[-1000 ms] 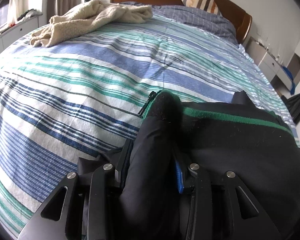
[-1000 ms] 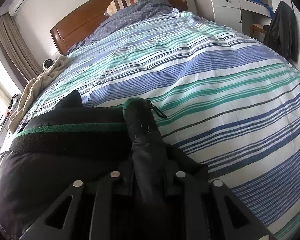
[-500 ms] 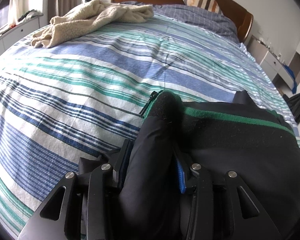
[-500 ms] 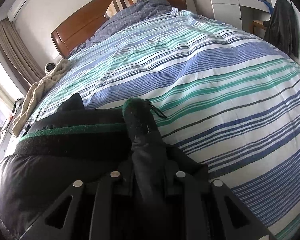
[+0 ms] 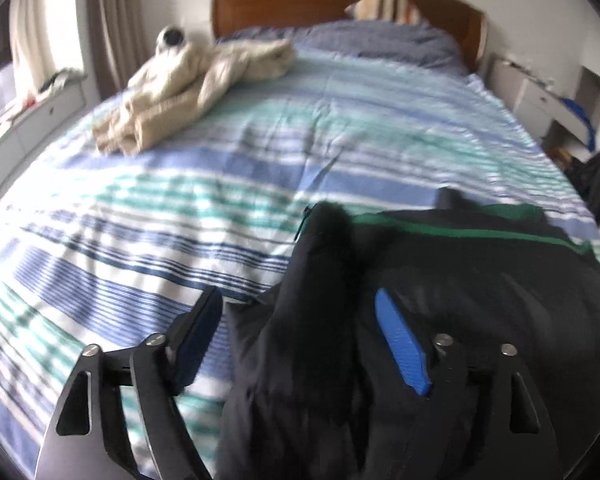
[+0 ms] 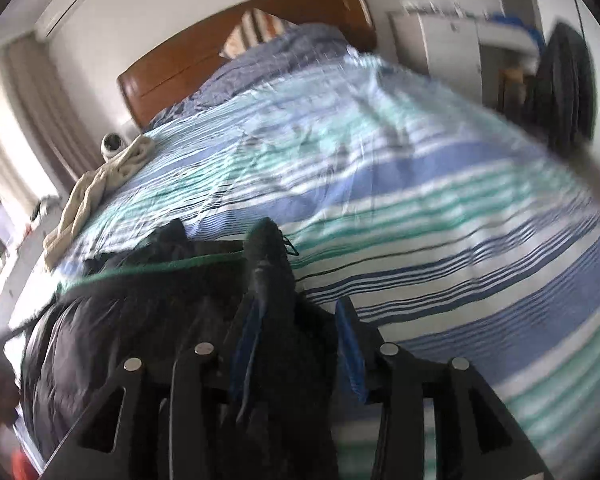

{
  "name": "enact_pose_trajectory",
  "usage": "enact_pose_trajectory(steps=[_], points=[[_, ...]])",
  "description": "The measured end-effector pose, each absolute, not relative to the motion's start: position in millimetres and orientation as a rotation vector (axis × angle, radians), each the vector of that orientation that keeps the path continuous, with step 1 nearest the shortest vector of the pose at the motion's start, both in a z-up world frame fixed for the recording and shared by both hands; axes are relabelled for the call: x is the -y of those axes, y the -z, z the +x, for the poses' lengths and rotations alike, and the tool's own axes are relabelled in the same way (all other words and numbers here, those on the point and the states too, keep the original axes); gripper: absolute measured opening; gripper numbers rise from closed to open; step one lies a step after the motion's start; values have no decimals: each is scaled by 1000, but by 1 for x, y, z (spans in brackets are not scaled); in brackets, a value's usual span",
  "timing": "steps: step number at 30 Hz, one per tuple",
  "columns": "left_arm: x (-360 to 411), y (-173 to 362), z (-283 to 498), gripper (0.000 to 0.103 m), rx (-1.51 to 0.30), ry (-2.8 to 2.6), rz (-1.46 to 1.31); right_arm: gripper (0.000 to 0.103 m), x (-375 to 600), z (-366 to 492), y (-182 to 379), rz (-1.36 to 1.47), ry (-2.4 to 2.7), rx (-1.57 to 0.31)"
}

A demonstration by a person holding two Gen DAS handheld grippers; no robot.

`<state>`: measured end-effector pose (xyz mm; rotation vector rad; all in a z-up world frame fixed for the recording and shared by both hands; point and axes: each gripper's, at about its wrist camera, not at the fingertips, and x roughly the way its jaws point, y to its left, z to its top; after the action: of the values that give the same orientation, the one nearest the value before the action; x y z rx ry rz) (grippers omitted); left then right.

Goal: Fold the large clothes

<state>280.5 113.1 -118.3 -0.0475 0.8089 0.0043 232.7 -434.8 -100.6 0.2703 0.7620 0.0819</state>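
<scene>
the left gripper [image 5: 300, 312] is opening, and its blue pads [image 5: 400, 344] stand wide apart with a fold of the black jacket [image 5: 460, 280] between them, not pinched. the right gripper [image 6: 296, 320] is opening too. a ridge of the same jacket runs up between its pads, and they do not squeeze it. the jacket lies on the near part of the bed [image 5: 180, 200], with a green line [image 5: 460, 232] along its edge. farther off a cream sweater [image 5: 196, 80] lies bunched on the striped cover. behind it are a grey pillow [image 5: 380, 40] and the brown headboard [image 5: 300, 0].
</scene>
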Motion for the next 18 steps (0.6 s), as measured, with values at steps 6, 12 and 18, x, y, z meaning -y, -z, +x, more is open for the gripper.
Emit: enact_pose_trajectory(steps=[6,12,18], points=[[-109,89,244,87,-770,84,-20,45,381,190,97,198,-249,-775],[-78,73,234,90,-805,183,-81,45,385,169,134,190,-179,-812],[-14,84,238,91,-864,295,-96,45,405,120,127,310,-120,-755]])
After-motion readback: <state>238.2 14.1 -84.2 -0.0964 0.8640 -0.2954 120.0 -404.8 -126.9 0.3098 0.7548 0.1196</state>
